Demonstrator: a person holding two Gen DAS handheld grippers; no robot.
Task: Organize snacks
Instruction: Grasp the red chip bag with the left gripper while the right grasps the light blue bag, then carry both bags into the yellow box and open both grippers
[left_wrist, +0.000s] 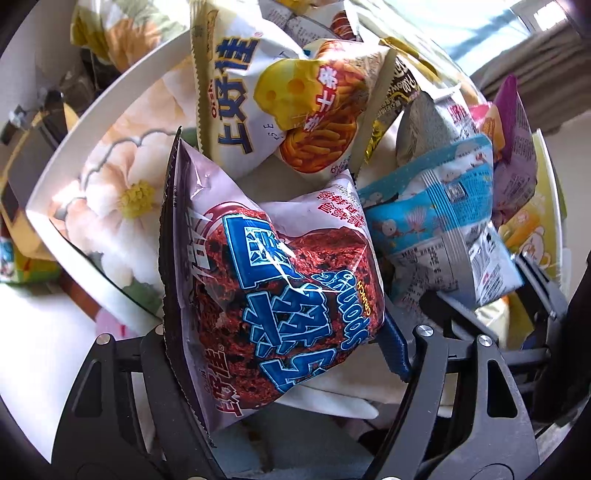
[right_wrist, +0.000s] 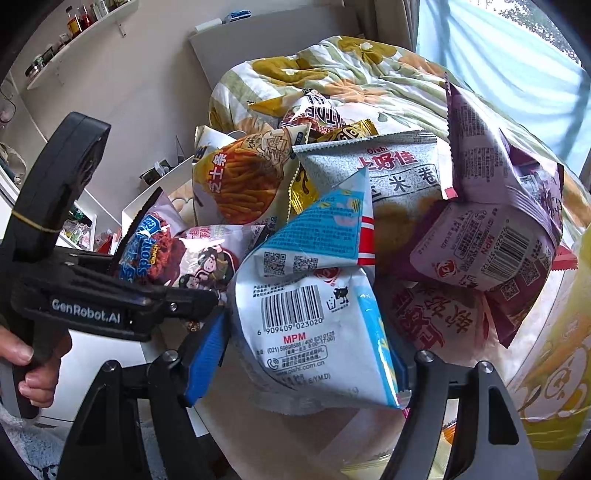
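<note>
The left gripper (left_wrist: 280, 354) clasps the red-and-blue bag (left_wrist: 280, 280) at the pile's near left, by the white tray (left_wrist: 110, 110). The right gripper (right_wrist: 306, 362) pinches the blue-white bag (right_wrist: 314, 325) beside it. Lift both straight up, slowly, so neighbouring packets don't slide.

Both tools point steeply downward, each clamped on a snack bag: left tool (left_wrist: 280, 332), right tool (right_wrist: 314, 354). A hand (right_wrist: 29, 365) grips the left tool's handle.

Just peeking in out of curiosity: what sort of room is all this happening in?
Most likely a bedroom in someone's home. A rumpled floral quilt lies behind the heap of snack bags, a curtained window lets in daylight, and a wall shelf holds small bottles.
</note>
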